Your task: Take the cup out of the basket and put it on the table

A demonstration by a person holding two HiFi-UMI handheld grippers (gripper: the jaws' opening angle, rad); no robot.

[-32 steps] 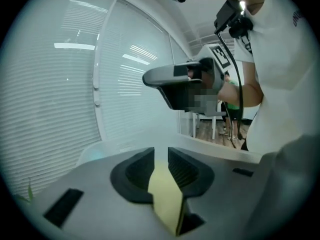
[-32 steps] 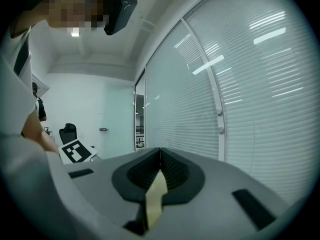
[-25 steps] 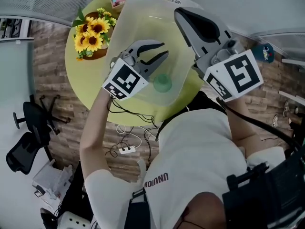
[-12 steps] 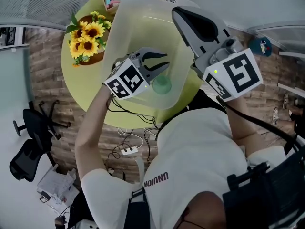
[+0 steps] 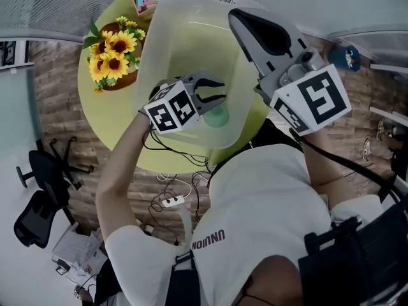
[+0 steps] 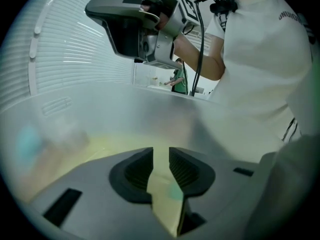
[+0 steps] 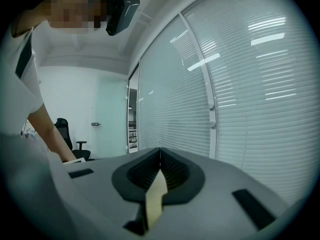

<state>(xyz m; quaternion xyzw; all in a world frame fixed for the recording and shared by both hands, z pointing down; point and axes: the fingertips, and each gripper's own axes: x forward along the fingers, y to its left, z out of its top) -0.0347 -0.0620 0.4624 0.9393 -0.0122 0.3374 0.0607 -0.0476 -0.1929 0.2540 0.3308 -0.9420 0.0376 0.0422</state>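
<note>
Left gripper pitched down inside the basket, jaws just been opening, narrow gap, gripping nothing. Green cup on the basket floor, right at the tips. Right gripper held level over the basket's right rim, jaws together.

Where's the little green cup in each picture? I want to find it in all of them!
Head view: the green cup sits inside the basket, near its lower edge.
Left gripper view: the green cup is only a faint green blur, low in the middle.
Right gripper view: not in it.
Shared landmark: the window blinds, at the head view's top left, on the left in the left gripper view, and on the right in the right gripper view.
</note>
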